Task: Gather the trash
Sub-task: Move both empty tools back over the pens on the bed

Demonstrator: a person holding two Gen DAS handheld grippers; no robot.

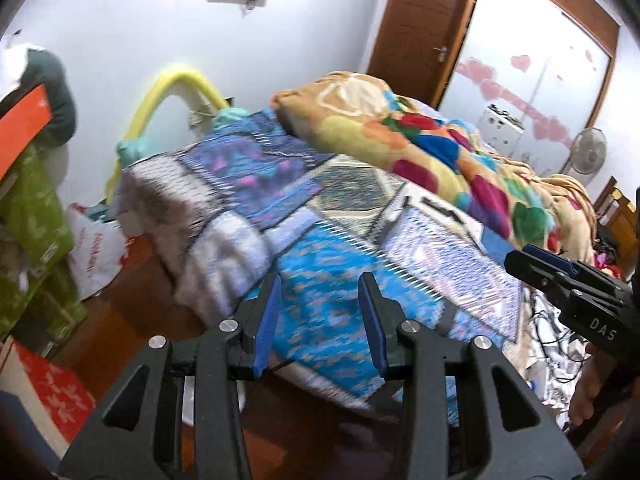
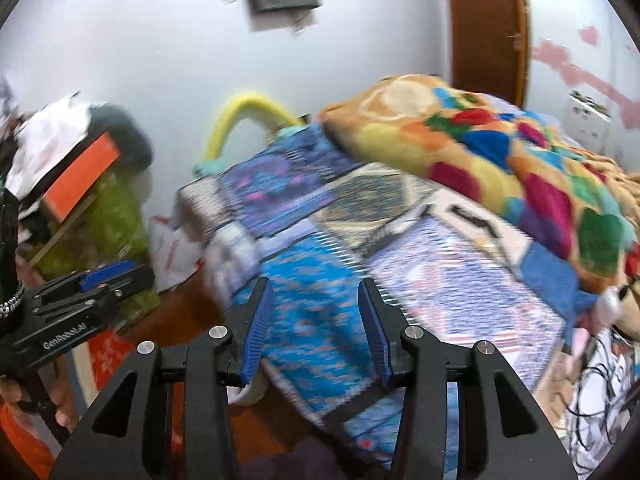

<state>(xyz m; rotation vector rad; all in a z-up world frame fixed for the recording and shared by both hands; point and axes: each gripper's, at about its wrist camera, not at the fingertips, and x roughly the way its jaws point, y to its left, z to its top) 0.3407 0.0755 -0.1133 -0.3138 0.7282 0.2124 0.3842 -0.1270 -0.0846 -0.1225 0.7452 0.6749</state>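
Looking for trash, the plainest candidate is a crumpled white plastic bag with red print on the brown wooden floor, wedged between the bed's corner and a stack of green boxes; what it holds cannot be told. The left gripper hangs above the bed's near edge with its blue ribbed pads apart and nothing between them. The right gripper is the same: released, empty, over the bedcover. Each shows at the other's frame edge, a hand beneath it.

The bed fills the room's middle, covered by a patchwork quilt in blue, purple and grey blocks, blurred in both views. A thick fleece blanket, tan with bright rounded patches, lies heaped on its far side. A yellow padded arch curves up behind the bed. The wall is plain white, with a brown wooden door and a frosted panel with pink heart stickers. A standing fan stands by it. Tangled black cables lie on white cloth at the right.
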